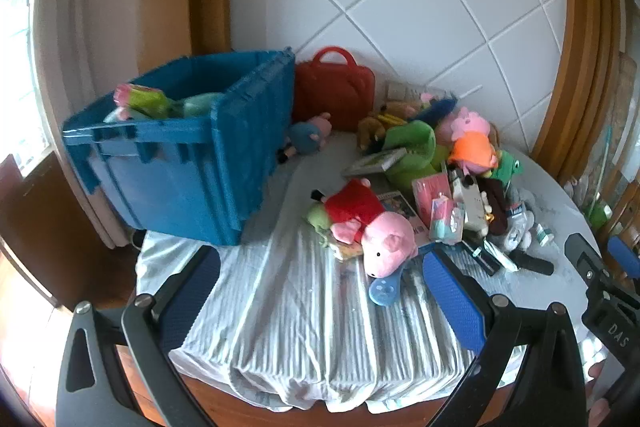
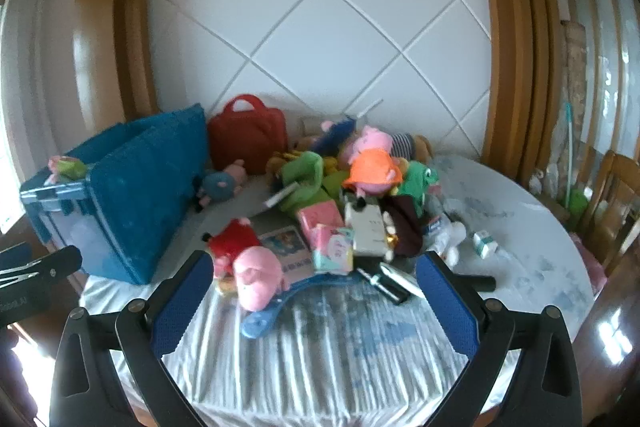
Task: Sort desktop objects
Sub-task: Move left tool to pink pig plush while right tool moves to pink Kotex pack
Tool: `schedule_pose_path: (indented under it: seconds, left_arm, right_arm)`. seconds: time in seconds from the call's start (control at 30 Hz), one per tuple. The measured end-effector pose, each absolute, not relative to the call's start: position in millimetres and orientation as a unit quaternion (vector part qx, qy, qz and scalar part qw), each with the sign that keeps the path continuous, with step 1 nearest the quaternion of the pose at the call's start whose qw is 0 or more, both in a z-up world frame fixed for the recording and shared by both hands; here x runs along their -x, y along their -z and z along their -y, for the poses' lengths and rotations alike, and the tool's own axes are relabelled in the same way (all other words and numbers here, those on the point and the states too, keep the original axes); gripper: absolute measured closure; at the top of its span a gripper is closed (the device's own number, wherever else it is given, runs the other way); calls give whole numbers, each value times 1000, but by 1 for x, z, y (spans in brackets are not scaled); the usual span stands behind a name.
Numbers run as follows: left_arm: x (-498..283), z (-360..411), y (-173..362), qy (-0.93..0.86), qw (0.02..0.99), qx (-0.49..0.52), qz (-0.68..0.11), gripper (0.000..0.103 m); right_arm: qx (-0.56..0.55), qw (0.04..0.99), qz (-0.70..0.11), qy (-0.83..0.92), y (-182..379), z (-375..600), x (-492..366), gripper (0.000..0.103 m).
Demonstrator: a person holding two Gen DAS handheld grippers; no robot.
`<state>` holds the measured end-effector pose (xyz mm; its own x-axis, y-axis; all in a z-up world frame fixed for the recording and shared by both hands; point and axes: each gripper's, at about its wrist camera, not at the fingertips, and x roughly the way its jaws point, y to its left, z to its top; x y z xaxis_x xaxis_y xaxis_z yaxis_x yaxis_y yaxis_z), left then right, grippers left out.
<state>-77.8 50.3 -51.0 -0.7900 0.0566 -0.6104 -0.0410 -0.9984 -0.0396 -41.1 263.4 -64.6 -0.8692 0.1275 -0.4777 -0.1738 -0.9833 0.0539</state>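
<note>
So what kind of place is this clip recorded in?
Most likely a home dining area. A round table under a wrinkled cloth is piled with plush toys, a blue storage crate stands on it by a white tiled wall, and wooden chairs stand alongside.

White tiled wall (image 2: 320, 27), wooden chair (image 2: 616, 195).

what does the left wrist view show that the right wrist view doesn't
Only the left wrist view looks into the open blue plastic crate, where soft toys are piled, and it catches the right claw at its edge.

Only the right wrist view shows the wooden chair beside the table and the small white and green carton clearly, plus the left claw at its edge.

Both show the red-dressed pink pig plush, the red plastic carry case and the striped white tablecloth. Both claws are open and empty.
</note>
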Motion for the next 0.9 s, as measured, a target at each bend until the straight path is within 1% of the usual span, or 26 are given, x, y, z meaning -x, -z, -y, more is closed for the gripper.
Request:
schedule_pose_path:
  seconds: [0.13, 0.37, 0.53, 0.6, 0.67, 0.73, 0.9]
  left_arm:
    - [107, -73, 77, -936, 31, 350, 6, 0]
    - [158, -121, 138, -913, 39, 406, -4, 0]
    - [192, -139, 169, -899, 34, 437, -5, 0]
    - [206, -142, 177, -897, 32, 441, -3, 0]
    - [221, -144, 183, -896, 31, 443, -2, 0]
    - [239, -148, 191, -894, 34, 446, -1, 0]
    - [273, -159, 218, -893, 26, 449, -1, 0]
  right_arm:
    - [273, 82, -58, -957, 90, -292, 69, 0]
    - [332, 91, -92, -934, 149, -349, 109, 0]
    - [361, 88, -88, -924, 178, -362, 137, 1]
    - [365, 80, -89, -923, 184, -362, 153, 6]
    - [372, 72, -92, -921, 191, -362, 170, 25]
    - [378, 67, -94, -918, 198, -360, 187, 35]
    - [383, 45, -114, -916, 226, -358, 224, 35]
